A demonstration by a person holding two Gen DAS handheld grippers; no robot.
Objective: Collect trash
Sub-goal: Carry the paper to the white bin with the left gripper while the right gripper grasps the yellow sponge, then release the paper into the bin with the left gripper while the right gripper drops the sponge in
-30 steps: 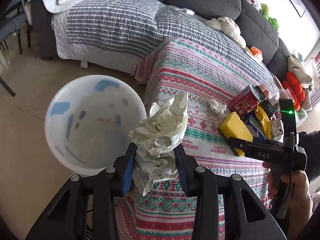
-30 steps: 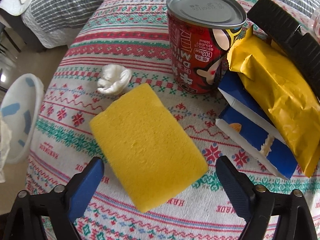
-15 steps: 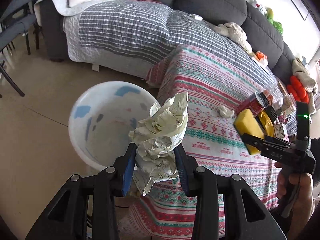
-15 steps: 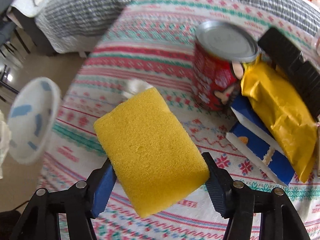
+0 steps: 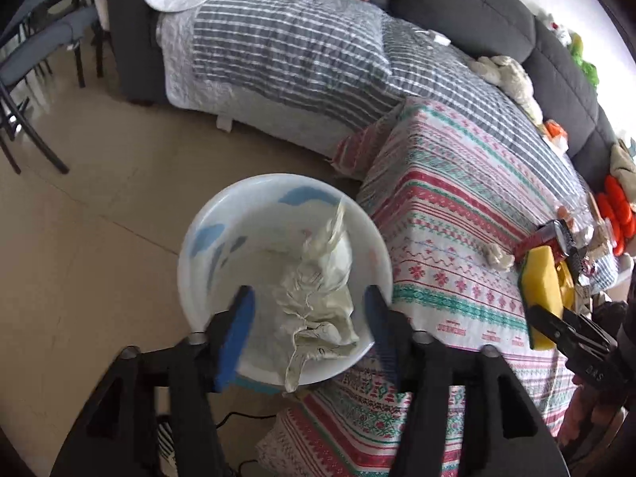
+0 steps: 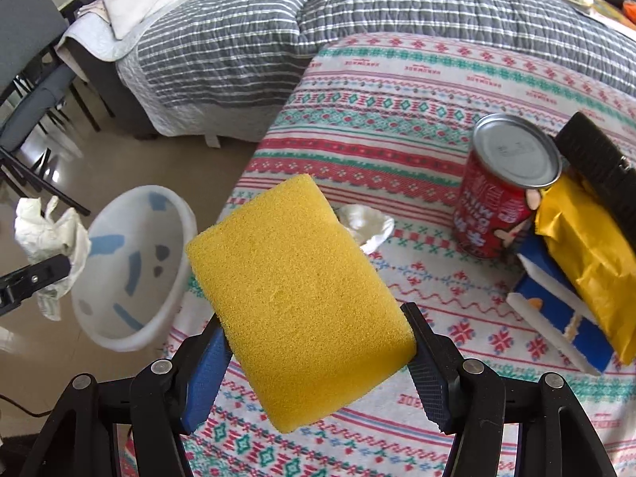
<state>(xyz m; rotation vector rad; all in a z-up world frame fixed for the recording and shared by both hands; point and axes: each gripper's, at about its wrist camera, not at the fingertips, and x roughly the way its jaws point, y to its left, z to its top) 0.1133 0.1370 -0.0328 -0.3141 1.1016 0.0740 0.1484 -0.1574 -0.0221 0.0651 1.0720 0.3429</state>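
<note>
My left gripper [image 5: 308, 322] hangs over the white basin [image 5: 206, 238] on the floor. Its jaws are opening, and the crumpled cream paper [image 5: 318, 298] is loose between them, clear of both blue pads and blurred above the basin's inside. The right wrist view shows that paper [image 6: 51, 238] beside a left finger [image 6: 35, 278]. My right gripper [image 6: 314, 338] is shut on the yellow sponge [image 6: 298, 290], held above the patterned tablecloth [image 6: 397, 91]. The sponge [image 5: 542, 290] also shows in the left wrist view.
On the table lie a small white tissue wad [image 6: 365, 226], a red can [image 6: 501, 198], a yellow packet [image 6: 588, 262], a blue-and-white carton [image 6: 556, 318] and a black object [image 6: 596, 159]. A sofa with a striped quilt [image 5: 298, 59] stands behind, chairs [image 5: 24, 79] at left.
The left gripper moved over the basin and its jaws spread, letting the paper go. The right jaws closed on the sponge and lifted it off the table.
</note>
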